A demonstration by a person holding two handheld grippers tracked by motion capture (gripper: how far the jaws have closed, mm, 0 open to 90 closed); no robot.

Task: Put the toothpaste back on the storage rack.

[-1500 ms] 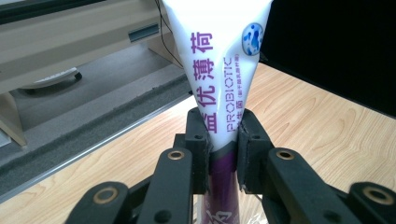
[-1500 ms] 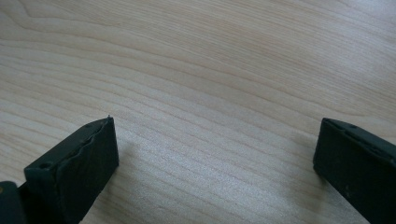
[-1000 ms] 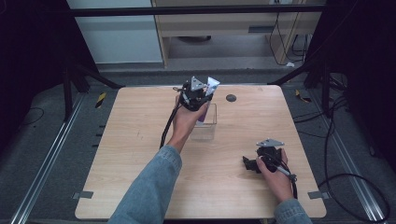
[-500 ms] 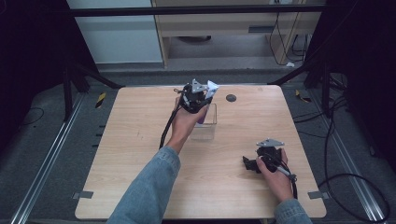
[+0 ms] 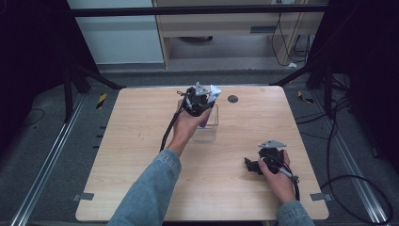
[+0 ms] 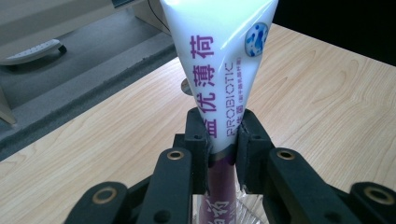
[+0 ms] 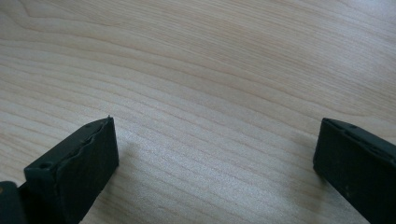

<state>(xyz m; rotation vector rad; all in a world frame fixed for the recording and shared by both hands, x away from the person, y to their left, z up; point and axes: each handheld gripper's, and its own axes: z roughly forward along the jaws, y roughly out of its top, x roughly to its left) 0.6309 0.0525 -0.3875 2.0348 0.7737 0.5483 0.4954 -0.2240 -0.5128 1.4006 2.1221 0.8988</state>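
Note:
A white and purple toothpaste tube (image 6: 224, 70) stands upright between the jaws of my left gripper (image 6: 220, 140), which is shut on it near its purple lower part. In the high view my left gripper (image 5: 201, 101) holds the tube (image 5: 212, 92) over a clear plastic box (image 5: 210, 126) at the table's far middle. The tube's purple lower end (image 5: 204, 123) reaches down into the box. My right gripper (image 5: 251, 165) rests low at the near right of the table, open, with bare wood between its fingers (image 7: 79, 163).
A small dark round disc (image 5: 232, 99) lies on the wooden table (image 5: 127, 155) just beyond the box to the right. Dark frame legs and cables stand around the table's far corners and right side.
My left gripper with the tube has shifted slightly over the box. The right gripper has stayed in place.

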